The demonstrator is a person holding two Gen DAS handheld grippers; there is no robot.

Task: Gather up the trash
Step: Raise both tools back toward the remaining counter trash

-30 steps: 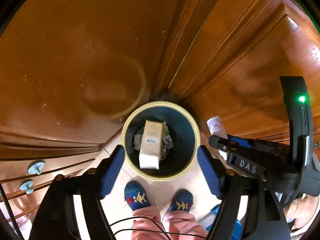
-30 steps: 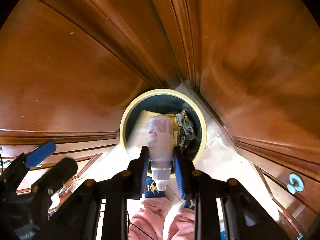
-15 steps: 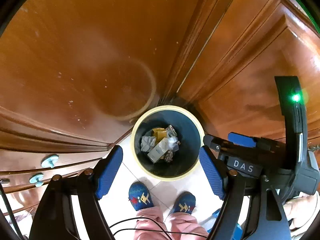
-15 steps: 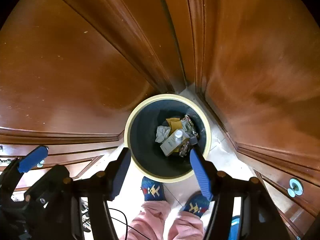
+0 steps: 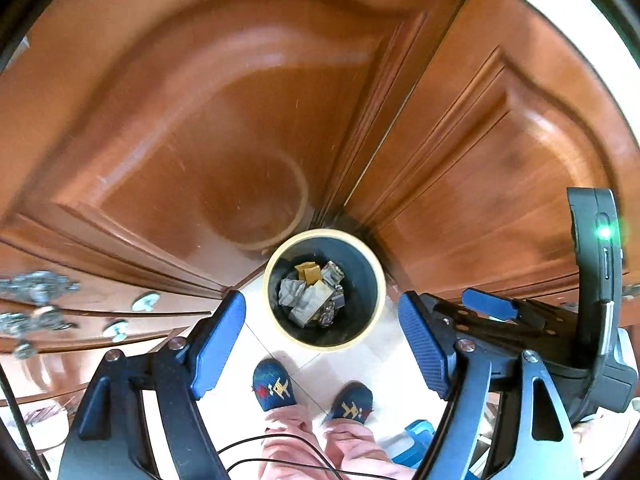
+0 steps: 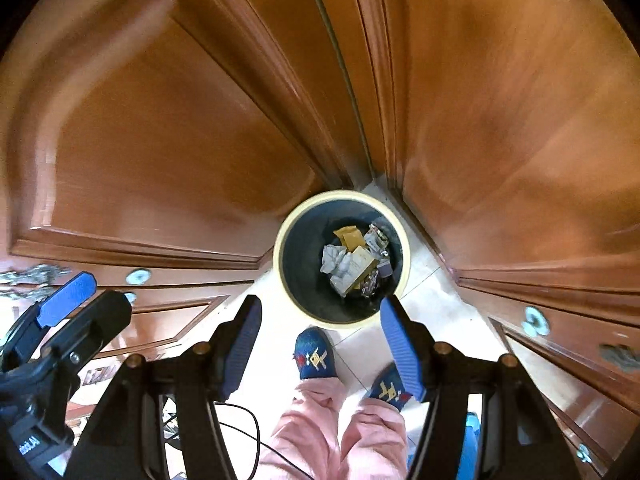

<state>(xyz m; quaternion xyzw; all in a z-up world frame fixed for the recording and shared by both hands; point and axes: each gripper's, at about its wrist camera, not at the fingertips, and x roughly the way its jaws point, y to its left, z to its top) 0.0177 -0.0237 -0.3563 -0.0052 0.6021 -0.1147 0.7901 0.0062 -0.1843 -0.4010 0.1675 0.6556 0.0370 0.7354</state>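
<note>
A round bin with a cream rim (image 5: 380,280) (image 6: 406,256) stands on the pale tiled floor in the corner between wooden doors. Inside lies trash (image 5: 310,294) (image 6: 354,258): a beige carton, crumpled grey paper, a yellow-brown piece and foil wrappers. My left gripper (image 5: 322,344) is open and empty, high above the bin's near rim. My right gripper (image 6: 320,344) is open and empty, also high above the bin. In the left wrist view the right gripper shows at the right (image 5: 492,308); in the right wrist view the left gripper shows at the lower left (image 6: 66,300).
Glossy wooden cabinet doors (image 5: 240,140) (image 6: 520,140) close in behind and on both sides of the bin. Drawers with round knobs (image 5: 146,302) (image 6: 534,320) sit low on each side. The person's feet in blue slippers (image 5: 276,386) (image 6: 314,354) stand just in front of the bin.
The right gripper opened and the bottle it held dropped into the bin. The carton fell to the bottom. Both grippers have risen, so the bin looks smaller.
</note>
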